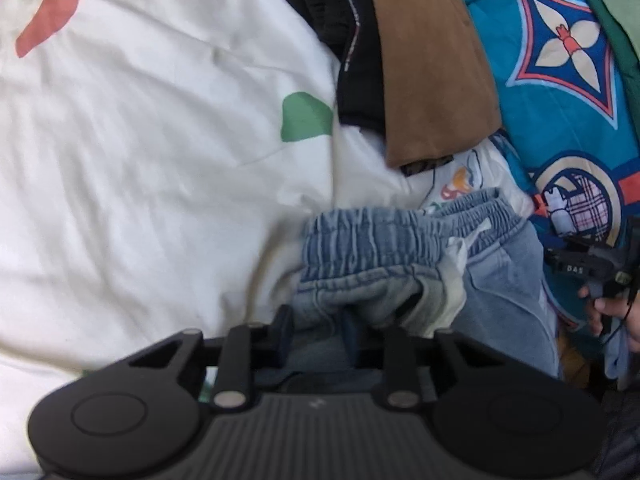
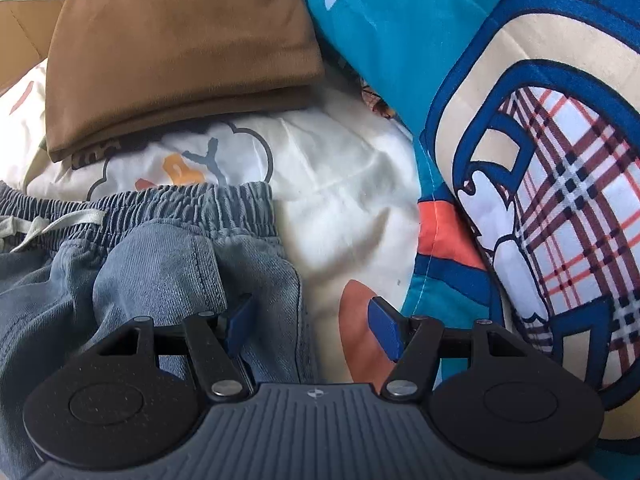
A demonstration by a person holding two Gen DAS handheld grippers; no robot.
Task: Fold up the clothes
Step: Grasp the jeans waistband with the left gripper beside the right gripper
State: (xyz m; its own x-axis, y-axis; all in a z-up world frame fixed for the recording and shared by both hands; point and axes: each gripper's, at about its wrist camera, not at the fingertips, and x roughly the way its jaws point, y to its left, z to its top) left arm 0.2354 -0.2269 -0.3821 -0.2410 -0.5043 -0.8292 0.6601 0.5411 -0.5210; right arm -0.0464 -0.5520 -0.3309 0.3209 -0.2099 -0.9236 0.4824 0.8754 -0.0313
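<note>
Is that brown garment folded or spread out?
Folded. The brown garment lies as a neat rectangle, with stacked layers showing along its near edge, on the white bedding.

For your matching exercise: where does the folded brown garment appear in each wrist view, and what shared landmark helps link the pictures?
Left wrist view: the folded brown garment sits top centre-right, beyond the jeans' waistband.
Right wrist view: the folded brown garment fills the upper left.
Shared landmark: the jeans' elastic waistband, lying just below it in both.
</note>
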